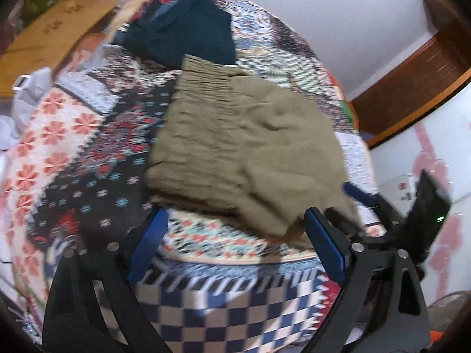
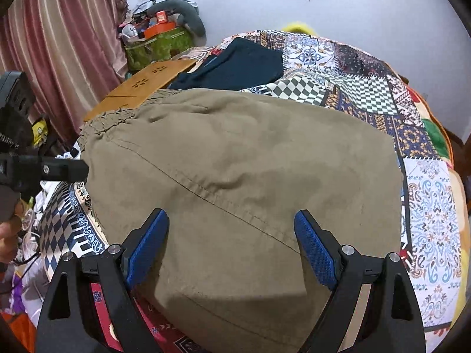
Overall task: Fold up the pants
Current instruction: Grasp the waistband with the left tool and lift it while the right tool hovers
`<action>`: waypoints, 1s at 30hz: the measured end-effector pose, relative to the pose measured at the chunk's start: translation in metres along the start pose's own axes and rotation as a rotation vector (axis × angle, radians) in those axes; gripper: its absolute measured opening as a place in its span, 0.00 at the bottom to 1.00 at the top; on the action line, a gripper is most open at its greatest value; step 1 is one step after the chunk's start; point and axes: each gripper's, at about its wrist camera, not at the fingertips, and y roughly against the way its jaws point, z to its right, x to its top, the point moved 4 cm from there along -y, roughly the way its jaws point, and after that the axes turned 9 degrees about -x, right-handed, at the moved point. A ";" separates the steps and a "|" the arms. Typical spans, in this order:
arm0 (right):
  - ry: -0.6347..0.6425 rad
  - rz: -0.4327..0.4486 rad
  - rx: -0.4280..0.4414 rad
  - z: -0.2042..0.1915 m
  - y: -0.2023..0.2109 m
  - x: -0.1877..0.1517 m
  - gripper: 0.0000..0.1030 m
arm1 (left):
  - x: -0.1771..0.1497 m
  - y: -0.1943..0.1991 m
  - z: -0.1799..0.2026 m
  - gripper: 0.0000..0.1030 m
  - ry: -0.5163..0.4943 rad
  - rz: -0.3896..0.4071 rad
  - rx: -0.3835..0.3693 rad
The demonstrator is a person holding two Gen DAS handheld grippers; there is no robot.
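A: What is the cloth like?

B: The pants [image 2: 235, 182] are khaki, a matte woven cotton, folded into a rough rectangle on the quilt [image 2: 426, 211] of the bed. The gathered elastic waistband lies at the far left edge, puckered into small ridges. A stitched seam runs diagonally across the top layer, with soft creases around it.

A: And the quilt?

B: Patchwork: checks, florals and paisley in blue, red and white, with a printed, flat look. A dark teal garment [image 2: 241, 64] lies crumpled beyond the pants, at the far side of the bed.

A: The tongs?

B: The right tongs [image 2: 231, 247] stand wide over the near edge of the pants, blue dimpled pads on black arms, with nothing pinched between them. The left tongs [image 1: 235, 235] are wide too, hovering just near of the pants' edge over the quilt, holding nothing. In the left wrist view the other tongs poke in from the right, and their tip is hidden behind the cloth.

A: Anything hard to read?

B: The left wrist view is motion-blurred, so the quilt's patterns smear. Whether the right pads touch the cloth, I cannot tell. The pants' near edge is cut off by the right tongs' arms. A wooden board [image 2: 141, 88] shows at the far left, partly covered by the waistband.
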 end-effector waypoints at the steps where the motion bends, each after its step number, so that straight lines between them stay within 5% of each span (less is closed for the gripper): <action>1: -0.001 -0.001 0.004 0.000 0.000 0.000 0.84 | 0.003 -0.003 0.002 0.91 0.004 -0.008 -0.026; 5: -0.006 -0.001 0.007 -0.001 -0.002 0.000 0.84 | 0.014 -0.010 0.003 0.89 0.028 0.004 -0.059; 9: -0.013 -0.002 0.009 -0.002 -0.002 0.000 0.84 | 0.029 -0.011 0.001 0.49 0.003 0.039 0.060; 13: -0.021 -0.007 0.012 0.000 -0.001 0.001 0.84 | 0.031 -0.008 0.008 0.39 -0.057 0.091 0.127; 25: -0.124 -0.039 -0.009 0.029 0.011 -0.011 0.84 | 0.053 0.060 -0.021 0.31 -0.134 0.290 0.429; 30: -0.164 -0.039 -0.006 0.036 0.014 -0.016 0.84 | 0.060 0.079 -0.010 0.30 -0.202 0.344 0.474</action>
